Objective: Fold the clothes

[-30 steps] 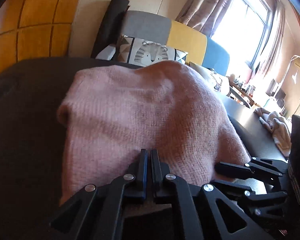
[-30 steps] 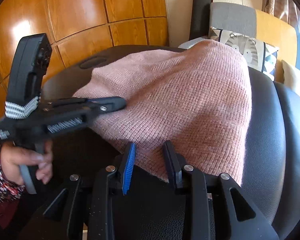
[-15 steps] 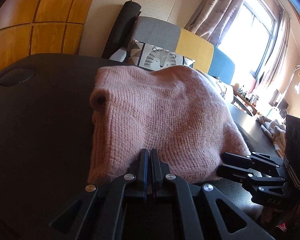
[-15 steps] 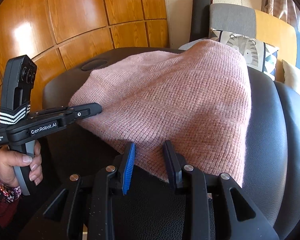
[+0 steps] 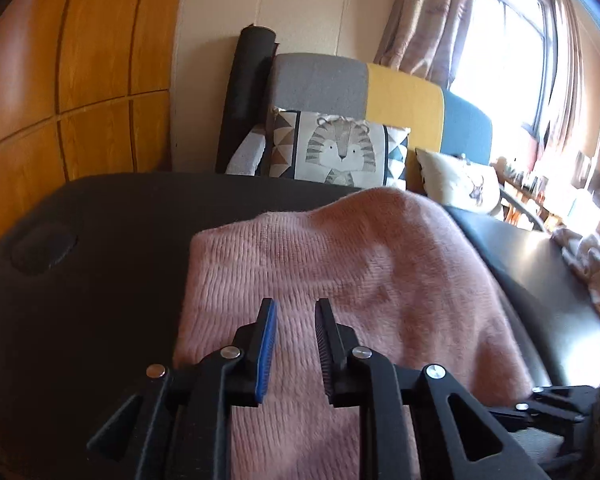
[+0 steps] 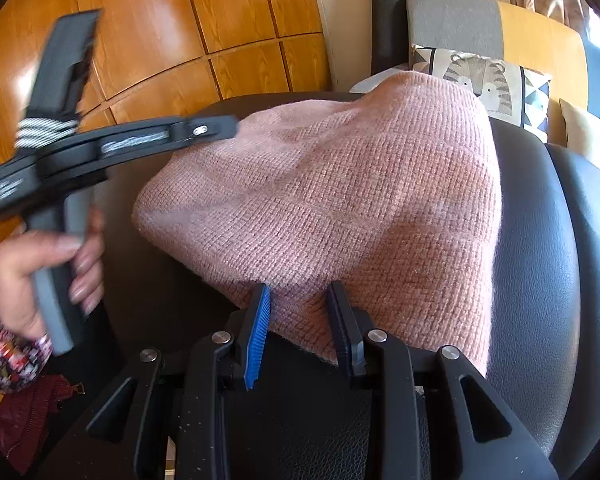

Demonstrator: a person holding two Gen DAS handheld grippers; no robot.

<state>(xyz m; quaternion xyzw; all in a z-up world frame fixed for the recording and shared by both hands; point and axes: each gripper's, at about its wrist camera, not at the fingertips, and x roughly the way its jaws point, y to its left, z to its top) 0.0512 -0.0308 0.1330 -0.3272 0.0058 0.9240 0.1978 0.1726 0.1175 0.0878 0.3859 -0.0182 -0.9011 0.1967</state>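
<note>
A pink knitted sweater (image 5: 340,280) lies folded in a heap on a black leather surface (image 5: 100,280); it also shows in the right wrist view (image 6: 340,200). My left gripper (image 5: 294,308) is open and hovers just above the sweater's near part, holding nothing. In the right wrist view the left gripper (image 6: 220,130) is raised over the sweater's left edge, blurred. My right gripper (image 6: 300,292) is open with its fingertips at the sweater's near edge, a fold of knit between the jaws.
Wood-panelled wall (image 6: 180,40) behind. A sofa with a tiger-print cushion (image 5: 340,152) stands beyond the black surface. Another light garment (image 5: 588,264) lies at the right. A dark red garment (image 6: 28,420) lies at lower left.
My left gripper has opened, let go of the sweater and lifted up above it. The sweater has settled flatter. The right gripper has stayed open at the near edge.
</note>
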